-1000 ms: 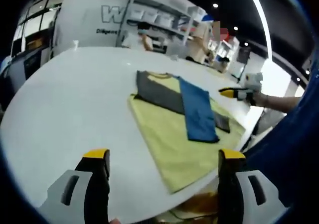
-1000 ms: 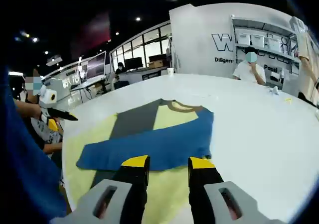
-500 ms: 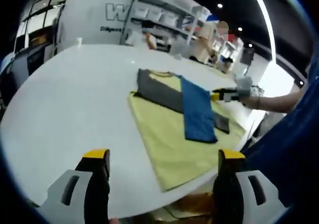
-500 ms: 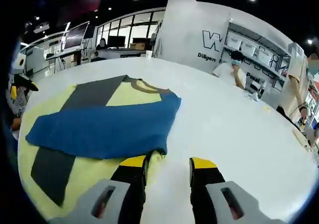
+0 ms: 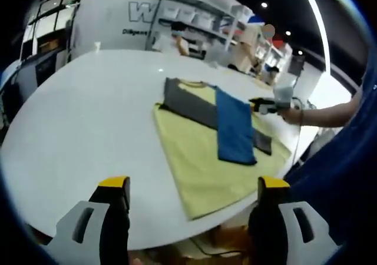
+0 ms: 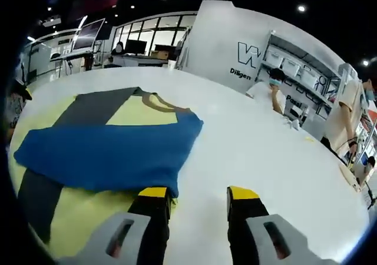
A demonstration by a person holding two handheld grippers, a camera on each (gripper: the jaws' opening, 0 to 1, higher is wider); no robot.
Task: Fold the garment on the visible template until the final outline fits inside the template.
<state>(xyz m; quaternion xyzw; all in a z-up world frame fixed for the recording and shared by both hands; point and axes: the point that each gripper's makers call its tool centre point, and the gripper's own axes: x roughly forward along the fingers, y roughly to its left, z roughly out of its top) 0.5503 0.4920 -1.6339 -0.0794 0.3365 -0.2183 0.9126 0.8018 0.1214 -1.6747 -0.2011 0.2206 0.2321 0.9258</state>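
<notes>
Right gripper [image 6: 192, 195], jaws spread and empty, has closed on the T-shirt's [image 6: 100, 153] edge at 9 o'clock; left gripper [image 5: 192, 187] waits spread: next fold pending.

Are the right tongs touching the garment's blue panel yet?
Cannot tell. In the right gripper view the right tongs reach the blue panel's corner, one yellow tip overlapping its edge, but neither contact nor a gap shows plainly.
</notes>
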